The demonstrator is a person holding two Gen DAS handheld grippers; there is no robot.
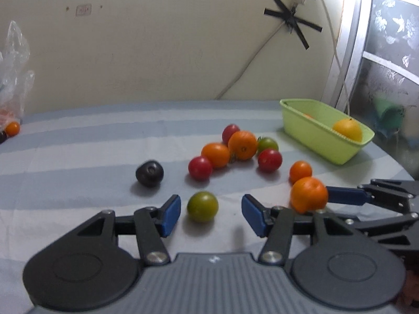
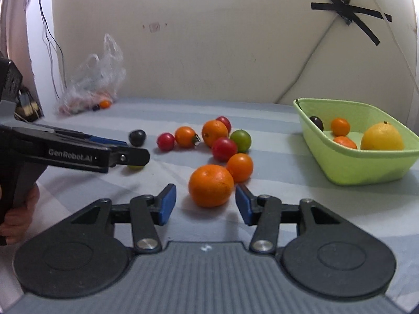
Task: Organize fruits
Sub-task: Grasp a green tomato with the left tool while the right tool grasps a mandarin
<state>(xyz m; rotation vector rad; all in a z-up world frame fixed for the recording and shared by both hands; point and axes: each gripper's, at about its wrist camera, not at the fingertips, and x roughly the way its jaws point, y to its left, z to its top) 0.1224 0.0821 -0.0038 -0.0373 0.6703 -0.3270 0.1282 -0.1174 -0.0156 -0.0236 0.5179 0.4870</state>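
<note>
The left tongs [image 1: 211, 213] stand open low over the striped surface [image 1: 78, 157], with a green tomato [image 1: 202, 206] lying between the blue pads, touching neither. The right tongs [image 2: 205, 204] are open too, set around a mandarin [image 2: 211, 185]; its right pad sits just beside the fruit's skin and the left pad stands clear of it (whether the right pad actually touches cannot be told). No earlier picture is needed to see that nothing is gripped in either pair. Just beyond the mandarin lies an orange tomato [image 2: 240, 167], and farther on a loose cluster of red, orange and green tomatoes around a second mandarin [image 2: 214, 132]. A dark plum [image 1: 149, 173] rests apart to the left of the cluster. To the far right stands a green basket [image 2: 340, 167] holding a yellow citrus [image 2: 382, 136], two small orange fruits and a dark one. At the far left, against the wall, a clear plastic bag [image 2: 97, 78] lies with a few small fruits by it. A hand [image 2: 18, 214] grips the left tool's handle.
</note>
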